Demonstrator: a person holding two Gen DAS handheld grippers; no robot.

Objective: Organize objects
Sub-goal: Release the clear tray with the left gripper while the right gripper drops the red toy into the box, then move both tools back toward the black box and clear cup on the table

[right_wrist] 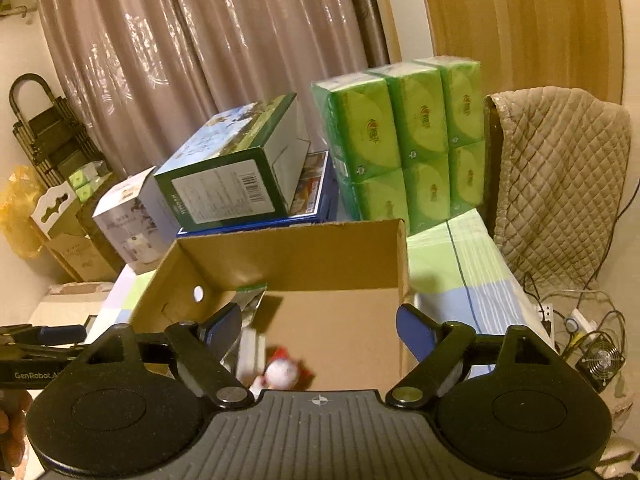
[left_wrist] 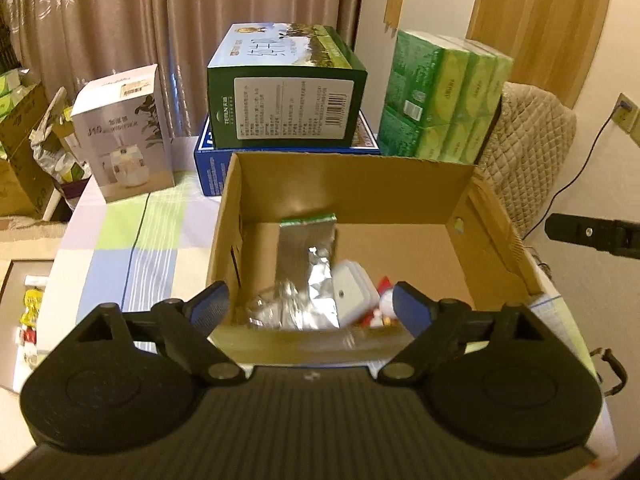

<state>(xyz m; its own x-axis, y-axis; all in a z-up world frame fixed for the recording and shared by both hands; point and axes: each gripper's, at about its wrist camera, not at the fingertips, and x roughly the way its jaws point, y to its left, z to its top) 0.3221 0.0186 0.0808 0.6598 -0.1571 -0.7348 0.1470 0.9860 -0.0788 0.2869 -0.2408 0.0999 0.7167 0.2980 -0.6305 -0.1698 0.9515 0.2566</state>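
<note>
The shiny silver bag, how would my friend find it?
Start at the open cardboard box in the middle of the checked table. Look inside, along its left side: the silver bag lies there, crinkled, with a green strip at its far end. The white case and red-and-white toy beside it aren't shiny.

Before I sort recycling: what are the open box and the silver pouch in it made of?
The open box looks like plain brown corrugated cardboard: matte, with torn edges and a punched hole in its side wall. The silver pouch looks like metallised foil or foil-lined plastic: shiny, creased, mirror-like glints; which of the two I cannot tell.
</note>
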